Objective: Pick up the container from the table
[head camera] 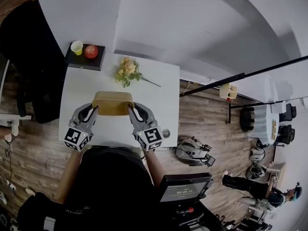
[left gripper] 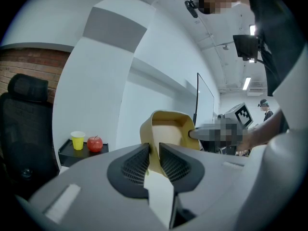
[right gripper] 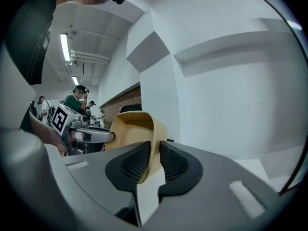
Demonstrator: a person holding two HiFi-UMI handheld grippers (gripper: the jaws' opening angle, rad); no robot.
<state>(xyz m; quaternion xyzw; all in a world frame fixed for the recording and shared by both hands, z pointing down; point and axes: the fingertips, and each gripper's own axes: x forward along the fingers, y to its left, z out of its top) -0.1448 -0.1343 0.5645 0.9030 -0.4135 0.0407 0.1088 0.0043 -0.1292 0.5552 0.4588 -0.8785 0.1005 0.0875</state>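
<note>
I have the tan container (head camera: 113, 103) held from both ends. My left hand-held gripper (left gripper: 154, 154) is clamped on its left end wall and my right hand-held gripper (right gripper: 155, 157) on its right end wall, so it spans the gap between them, over the white surface (head camera: 159, 88). I cannot tell whether its base touches the surface. Just beyond the container lies a bunch of flowers (head camera: 127, 71). Farther ahead and left of the left hand-held gripper, a black tray (head camera: 96, 62) carries a yellow cup (head camera: 77, 47) and a red apple (head camera: 91, 51).
</note>
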